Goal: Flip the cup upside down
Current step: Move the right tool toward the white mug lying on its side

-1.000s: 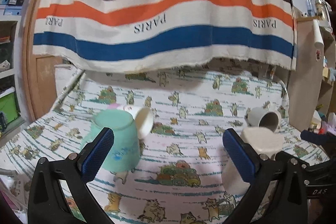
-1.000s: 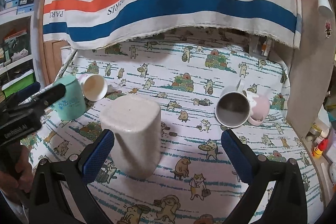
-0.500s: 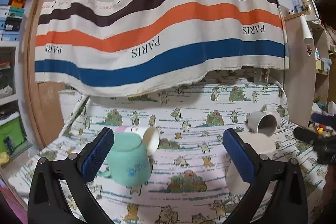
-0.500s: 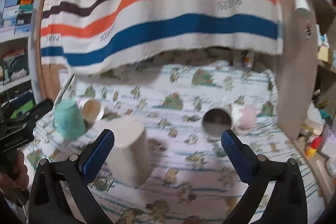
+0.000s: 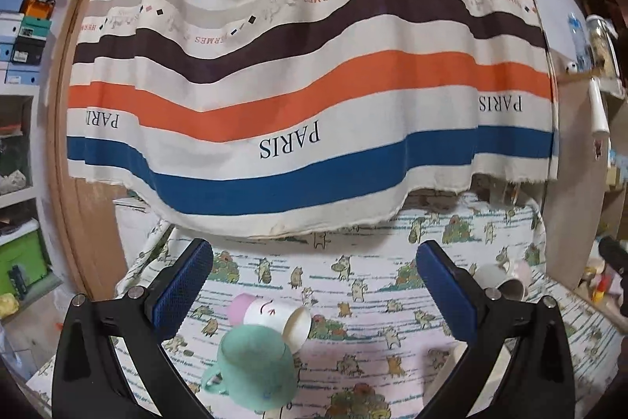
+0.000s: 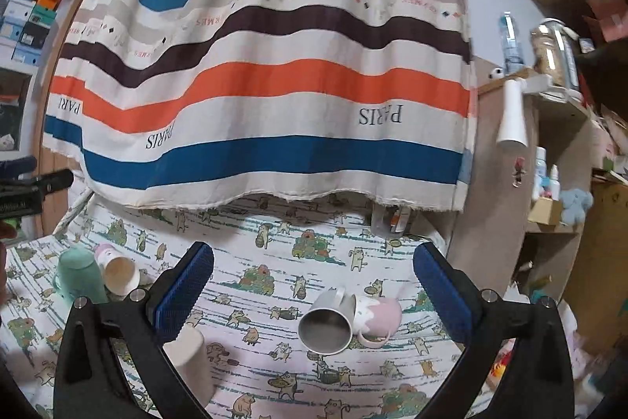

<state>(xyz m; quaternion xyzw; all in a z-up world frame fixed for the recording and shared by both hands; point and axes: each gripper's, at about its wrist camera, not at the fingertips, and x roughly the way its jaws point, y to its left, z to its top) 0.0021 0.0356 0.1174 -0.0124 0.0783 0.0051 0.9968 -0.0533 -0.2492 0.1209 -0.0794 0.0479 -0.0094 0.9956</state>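
Flipping next: steel mug lying on its side [image 6: 325,328] — approach its wall squarely.
Claws: left claw [image 5: 314,285], right claw [image 6: 313,287] — both wide open, empty.

cluttered home room, striped curtain [image 5: 310,73], shelves [image 6: 557,160]

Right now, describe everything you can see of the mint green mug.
The mint green mug stands upside down on the cat-print cloth, flat base up, rim down. It looks like matte glazed ceramic, with a loop handle on its left side and a small blue mark low on the wall. A white and pink cup lying on its side touches it from behind. No fingers touch it.
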